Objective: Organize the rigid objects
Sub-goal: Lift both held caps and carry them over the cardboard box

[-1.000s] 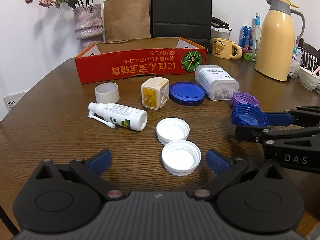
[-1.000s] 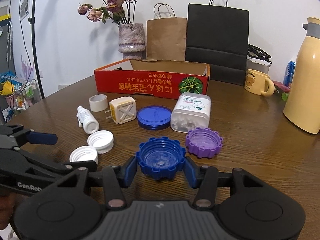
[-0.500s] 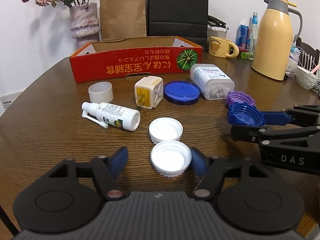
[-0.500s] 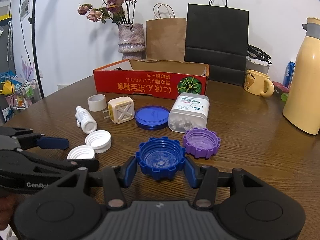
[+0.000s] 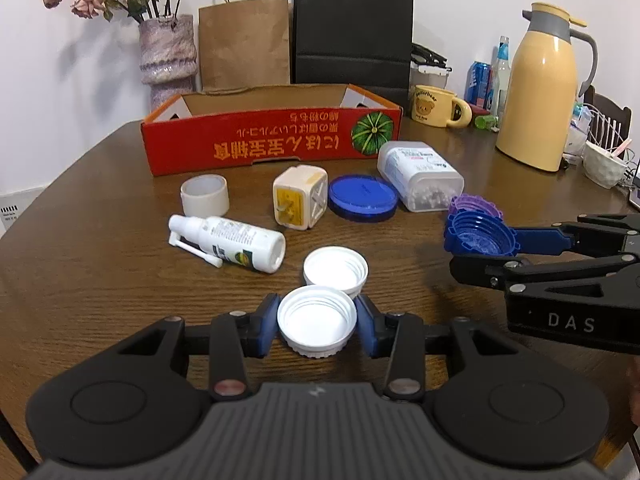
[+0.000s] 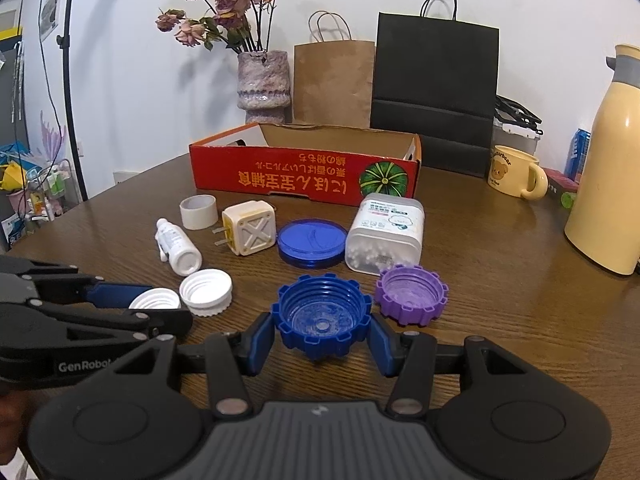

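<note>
My left gripper (image 5: pixel 317 322) is shut on a white screw cap (image 5: pixel 317 320) that lies mouth-up on the wooden table; both blue pads press its rim. A second white cap (image 5: pixel 335 269) lies just beyond it. My right gripper (image 6: pixel 322 328) is shut on a blue notched cap (image 6: pixel 321 318), with a purple notched cap (image 6: pixel 412 294) beside it on the right. Farther back lie a white spray bottle (image 5: pixel 228 242), a white tape roll (image 5: pixel 205 195), a cream plug adapter (image 5: pixel 299 201), a flat blue lid (image 5: pixel 363 197) and a clear swab box (image 5: pixel 420 176).
A red cardboard box (image 5: pixel 272 142), open on top, stands behind the objects. Behind it are a vase (image 5: pixel 168 56), a brown bag (image 5: pixel 244 42) and a black bag (image 5: pixel 354 26). At the right stand a yellow mug (image 5: pixel 434 110) and a yellow jug (image 5: pixel 542 88).
My left gripper's jaws went from wide open to closed on the nearer white cap, and the gripper edged forward slightly. The right gripper kept still with the blue cap.
</note>
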### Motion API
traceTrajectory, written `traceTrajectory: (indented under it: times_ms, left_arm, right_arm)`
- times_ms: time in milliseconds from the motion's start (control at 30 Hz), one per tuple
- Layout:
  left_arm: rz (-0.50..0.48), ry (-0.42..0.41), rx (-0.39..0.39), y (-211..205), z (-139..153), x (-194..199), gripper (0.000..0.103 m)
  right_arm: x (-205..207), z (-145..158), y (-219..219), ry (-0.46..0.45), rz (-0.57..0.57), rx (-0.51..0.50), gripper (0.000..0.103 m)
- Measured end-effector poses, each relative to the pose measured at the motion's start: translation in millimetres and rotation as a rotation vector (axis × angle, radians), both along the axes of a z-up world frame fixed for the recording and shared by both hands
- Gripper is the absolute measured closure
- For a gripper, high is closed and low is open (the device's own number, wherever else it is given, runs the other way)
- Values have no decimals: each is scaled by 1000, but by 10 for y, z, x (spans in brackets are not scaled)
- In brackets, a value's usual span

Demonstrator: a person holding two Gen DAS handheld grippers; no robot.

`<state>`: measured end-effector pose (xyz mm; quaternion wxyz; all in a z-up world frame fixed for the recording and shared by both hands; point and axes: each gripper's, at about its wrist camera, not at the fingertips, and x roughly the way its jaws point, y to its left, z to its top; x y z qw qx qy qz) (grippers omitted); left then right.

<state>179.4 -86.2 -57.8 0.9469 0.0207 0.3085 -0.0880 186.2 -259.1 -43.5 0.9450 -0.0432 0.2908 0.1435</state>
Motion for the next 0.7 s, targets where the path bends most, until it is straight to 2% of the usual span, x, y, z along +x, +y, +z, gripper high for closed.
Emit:
traceTrajectory:
  times_ms: [700]
  left_arm:
    - [34,-116,0,293,476,185,61]
  right_arm:
    - [137,354,264,-76,-10,16,53]
